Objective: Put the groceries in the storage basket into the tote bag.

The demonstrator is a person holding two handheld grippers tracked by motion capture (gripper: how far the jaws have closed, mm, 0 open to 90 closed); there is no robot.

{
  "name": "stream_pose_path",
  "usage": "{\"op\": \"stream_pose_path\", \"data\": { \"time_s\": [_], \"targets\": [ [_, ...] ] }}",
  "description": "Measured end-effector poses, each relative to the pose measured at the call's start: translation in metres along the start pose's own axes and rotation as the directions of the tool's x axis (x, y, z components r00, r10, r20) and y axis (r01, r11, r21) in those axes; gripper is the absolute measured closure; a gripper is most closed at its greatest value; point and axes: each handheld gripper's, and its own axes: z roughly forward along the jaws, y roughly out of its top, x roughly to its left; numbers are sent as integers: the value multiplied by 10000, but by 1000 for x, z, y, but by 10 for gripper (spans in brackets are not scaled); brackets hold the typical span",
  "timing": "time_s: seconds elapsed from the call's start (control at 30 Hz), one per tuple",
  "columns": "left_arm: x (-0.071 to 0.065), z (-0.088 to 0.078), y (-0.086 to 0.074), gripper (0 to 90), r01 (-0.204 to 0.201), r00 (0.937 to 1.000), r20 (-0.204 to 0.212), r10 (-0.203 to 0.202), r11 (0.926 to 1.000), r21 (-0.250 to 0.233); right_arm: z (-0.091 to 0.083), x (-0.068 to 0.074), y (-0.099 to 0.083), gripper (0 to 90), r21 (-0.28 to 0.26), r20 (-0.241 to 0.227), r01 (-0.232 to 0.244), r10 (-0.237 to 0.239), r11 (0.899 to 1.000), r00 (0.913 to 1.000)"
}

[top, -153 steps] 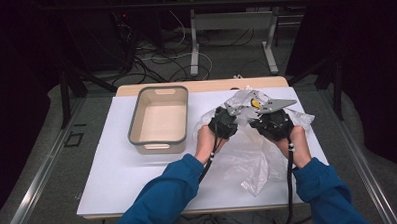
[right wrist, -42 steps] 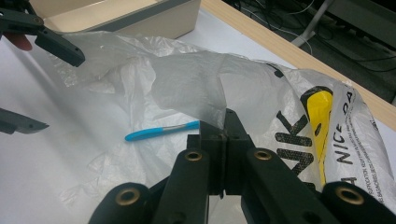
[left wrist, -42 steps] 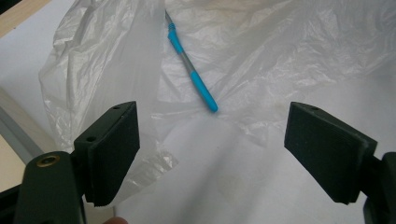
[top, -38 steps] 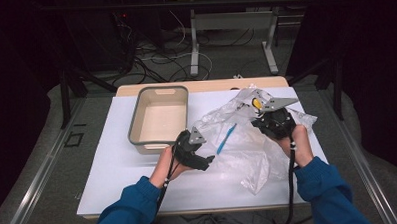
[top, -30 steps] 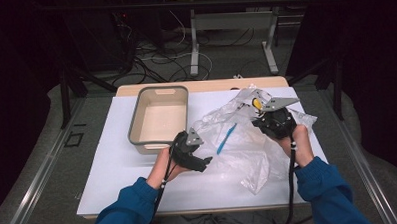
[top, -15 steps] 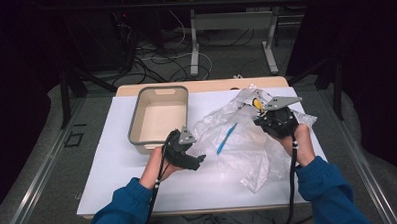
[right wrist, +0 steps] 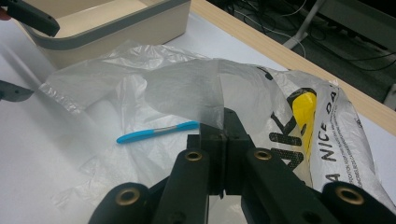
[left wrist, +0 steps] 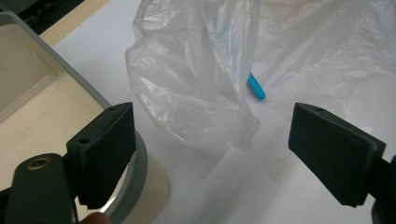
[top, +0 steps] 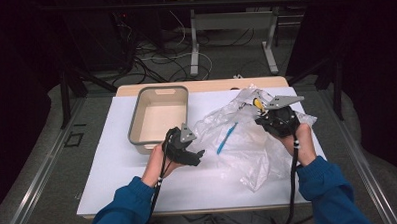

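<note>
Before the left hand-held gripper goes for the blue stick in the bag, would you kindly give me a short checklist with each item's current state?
1. Left hand-held gripper jaws apart, nothing between them, just been opening: ok.
2. Right hand-held gripper shut on the plastic bag, film pinched and lifted: ok.
3. Blue stick lies inside the bag, in sight through the film: ok.
4. Bag mouth open toward the left gripper: cannot tell.
5. Tray beside the bag, nothing in it: ok.
6. Left gripper clear of the tray rim: not ok, one jaw sits just over it.
</note>
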Motion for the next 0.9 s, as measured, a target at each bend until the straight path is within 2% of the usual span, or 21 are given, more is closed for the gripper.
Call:
{"op": "stream_pose_path", "data": {
  "time_s": [0.13,0.33,0.5,0.63,0.67,0.7,0.73,0.8,0.9],
  "targets": [
    [3,7,2,134,103,9998,-150,-102,9999,27,0,0,0,900,11,-1,5,-5,10000,10000],
    [-5,20,9,144,-122,9999,-116,125,9997,228,-1,-1,0,900,-26,-32,-15,15,10000,10000],
    [-14,22,18,148,-651,9973,-329,660,9975,269,-1,-1,0,900,-41,-56,1,-1,10000,10000],
    [-17,24,23,150,-677,9973,-276,683,9974,235,-1,-2,0,900,-12,-63,8,-9,10000,10000],
    [-18,27,24,152,-689,9968,-399,698,9973,237,-1,-2,0,900,-42,-39,30,-30,10000,10000],
    [-19,28,25,155,-654,9973,-305,668,9969,434,-2,-1,0,900,-39,3,-2,2,10000,10000],
    [-20,32,24,162,-619,9971,-423,634,9975,354,-2,-2,0,900,-42,2,21,-21,10000,10000],
    [-21,38,25,169,-589,9972,-428,611,9969,516,-1,-2,0,900,-21,-13,18,-18,10000,10000],
    [-25,45,25,243,-597,9973,-390,625,9958,693,-1,-1,0,900,35,-94,-17,17,10000,10000]
  ]
}}
